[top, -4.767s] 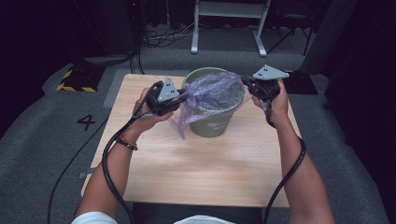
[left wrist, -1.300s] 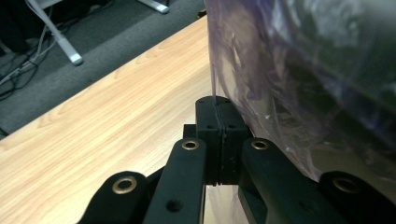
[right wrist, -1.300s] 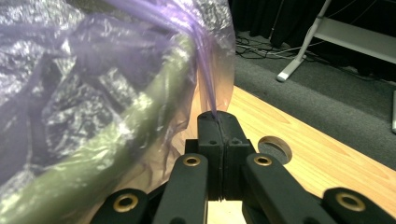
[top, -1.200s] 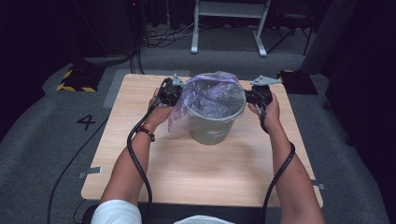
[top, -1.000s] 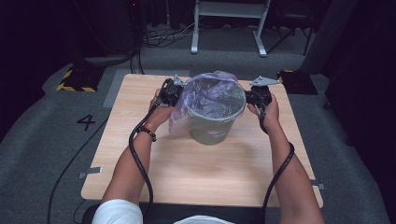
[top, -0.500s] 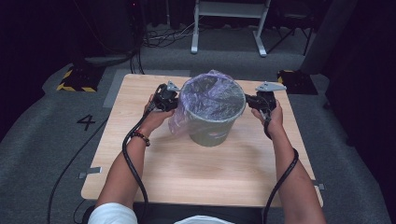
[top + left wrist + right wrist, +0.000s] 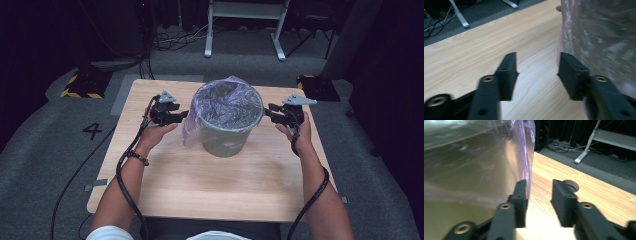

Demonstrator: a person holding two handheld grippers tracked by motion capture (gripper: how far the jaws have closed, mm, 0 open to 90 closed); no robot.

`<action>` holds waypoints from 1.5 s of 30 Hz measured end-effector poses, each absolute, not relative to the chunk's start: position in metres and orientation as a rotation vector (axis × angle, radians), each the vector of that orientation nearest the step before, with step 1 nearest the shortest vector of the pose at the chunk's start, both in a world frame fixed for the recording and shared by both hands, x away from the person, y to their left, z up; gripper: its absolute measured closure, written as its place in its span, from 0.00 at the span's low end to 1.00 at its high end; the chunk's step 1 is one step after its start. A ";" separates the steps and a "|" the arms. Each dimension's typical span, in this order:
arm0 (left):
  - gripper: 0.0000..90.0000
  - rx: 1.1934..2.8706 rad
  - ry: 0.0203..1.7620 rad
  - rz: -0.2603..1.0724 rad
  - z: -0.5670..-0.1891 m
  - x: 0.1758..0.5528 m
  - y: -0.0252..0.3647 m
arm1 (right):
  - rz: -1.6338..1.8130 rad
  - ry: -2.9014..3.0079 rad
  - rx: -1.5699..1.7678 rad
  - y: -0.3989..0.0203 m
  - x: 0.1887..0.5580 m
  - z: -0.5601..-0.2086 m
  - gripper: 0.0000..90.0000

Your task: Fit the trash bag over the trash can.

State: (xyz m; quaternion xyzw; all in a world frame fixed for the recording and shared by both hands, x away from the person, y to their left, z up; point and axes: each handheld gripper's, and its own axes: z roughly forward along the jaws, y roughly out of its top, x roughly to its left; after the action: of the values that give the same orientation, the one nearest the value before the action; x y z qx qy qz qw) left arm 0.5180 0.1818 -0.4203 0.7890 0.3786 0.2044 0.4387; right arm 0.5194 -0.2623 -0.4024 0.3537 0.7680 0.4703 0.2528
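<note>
My high cam sits above the near edge, looking forward-down on the whole table. Both gripper cams ride low and close, sharing the bagged bin: 3 o'clock in left's, 9 o'clock in right's.

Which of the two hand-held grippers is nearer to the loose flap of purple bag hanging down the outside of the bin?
The left. The left gripper sits right beside the hanging flap, jaws open and just opened. The right gripper is across the bin, by the opposite rim.
</note>
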 end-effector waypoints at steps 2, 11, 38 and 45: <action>0.37 1.950 0.911 0.522 -0.417 0.505 0.188 | 1.258 2.078 0.949 -0.267 0.513 -0.401 0.59; 0.21 1.952 0.691 0.504 -0.402 0.434 0.189 | 1.275 2.092 0.795 -0.280 0.478 -0.391 0.43; 1.00 2.069 0.468 0.626 -0.405 0.404 0.122 | 1.139 2.118 0.533 -0.232 0.466 -0.385 1.00; 1.00 2.129 0.437 0.619 -0.415 0.401 0.131 | 1.170 2.131 0.527 -0.237 0.453 -0.391 1.00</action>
State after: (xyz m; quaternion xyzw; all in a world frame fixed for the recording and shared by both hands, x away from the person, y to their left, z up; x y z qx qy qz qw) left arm 0.4015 0.1308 -0.4149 0.8520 0.1747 0.2476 0.4269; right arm 0.4529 -0.2368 -0.3912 0.2006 0.8114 0.4452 0.3212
